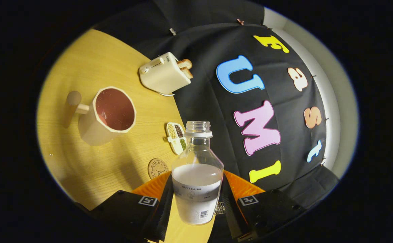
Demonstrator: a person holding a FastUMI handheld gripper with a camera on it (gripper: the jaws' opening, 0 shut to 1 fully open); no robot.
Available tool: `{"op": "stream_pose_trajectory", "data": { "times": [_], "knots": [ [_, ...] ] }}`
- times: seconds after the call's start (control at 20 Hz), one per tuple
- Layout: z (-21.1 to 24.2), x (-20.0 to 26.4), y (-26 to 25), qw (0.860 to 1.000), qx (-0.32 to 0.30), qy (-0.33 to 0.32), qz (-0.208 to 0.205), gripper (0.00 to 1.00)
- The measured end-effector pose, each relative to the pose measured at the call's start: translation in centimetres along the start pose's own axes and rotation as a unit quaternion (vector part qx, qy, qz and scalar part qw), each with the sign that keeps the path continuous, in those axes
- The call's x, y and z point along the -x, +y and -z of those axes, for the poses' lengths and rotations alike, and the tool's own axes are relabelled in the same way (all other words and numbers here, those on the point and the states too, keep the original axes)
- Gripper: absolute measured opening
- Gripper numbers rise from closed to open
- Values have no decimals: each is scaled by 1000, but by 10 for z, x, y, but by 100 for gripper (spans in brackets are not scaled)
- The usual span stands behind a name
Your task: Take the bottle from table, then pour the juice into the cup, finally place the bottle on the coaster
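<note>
Hand-held gripper point(196, 202) clamps both fingers on the uncapped bottle point(197, 175), tilted above the table point(92, 67) near the cup point(110, 113).

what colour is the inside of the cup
Dark reddish-brown inside the cream cup, seen in the gripper view.

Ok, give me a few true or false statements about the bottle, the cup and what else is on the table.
1. The bottle sits between the fingers, gripped. True.
2. The bottle has a cap on. False: its neck is open.
3. The cup holds dark liquid. True.
4. The bottle stands on the coaster. False: the coaster lies bare on the table.
5. The toaster holds bread. True.
</note>
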State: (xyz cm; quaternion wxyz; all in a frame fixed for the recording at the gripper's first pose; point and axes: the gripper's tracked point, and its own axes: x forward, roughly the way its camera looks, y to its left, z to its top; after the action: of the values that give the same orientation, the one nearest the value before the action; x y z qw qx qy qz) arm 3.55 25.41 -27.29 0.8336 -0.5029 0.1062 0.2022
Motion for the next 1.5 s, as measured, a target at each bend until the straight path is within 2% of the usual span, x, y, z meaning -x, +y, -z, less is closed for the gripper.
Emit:
{"op": "stream_pose_trajectory", "data": {
  "times": [0.3,0.65,0.95,1.5],
  "knots": [
    [-4,-5,18,995,96,12,-7,72],
    [-10,-2,25,980,198,-3,4,72],
    [-19,0,25,969,244,-20,11,72],
    [-29,-1,26,959,281,-31,20,72]
  ]
}}
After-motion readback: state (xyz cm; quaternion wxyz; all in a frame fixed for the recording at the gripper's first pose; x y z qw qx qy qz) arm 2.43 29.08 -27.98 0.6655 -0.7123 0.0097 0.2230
